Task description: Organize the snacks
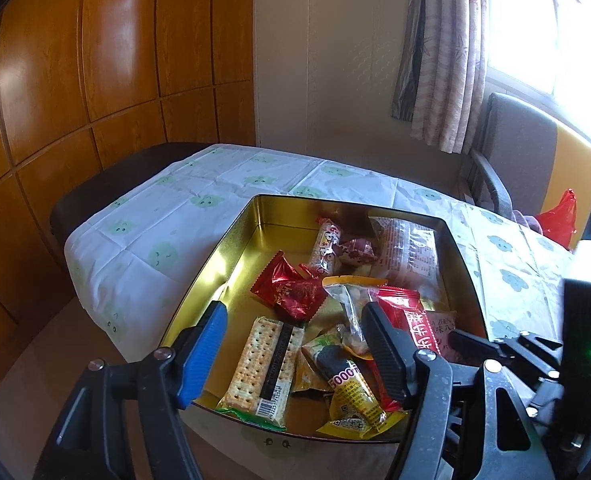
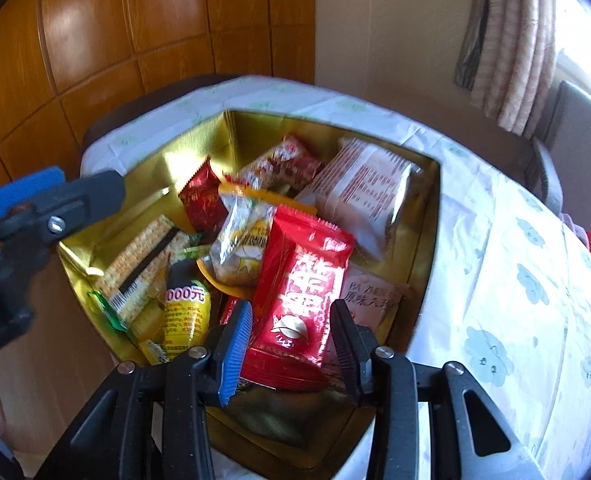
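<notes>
With my right claw [image 2: 289, 354] apart around the red packet [image 2: 299, 304] in the gold tin [image 2: 427, 216] at lower centre and my left claw [image 1: 295, 344] apart and empty, I reckon lifting now would snag that packet.

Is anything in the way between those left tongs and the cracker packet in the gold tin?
Nothing visible. The left tongs hang open just above the cracker packet, which lies uncovered near the gold tin's front left, with only its right edge against a yellow packet. The right tongs are off to the side, around a red packet.
</notes>
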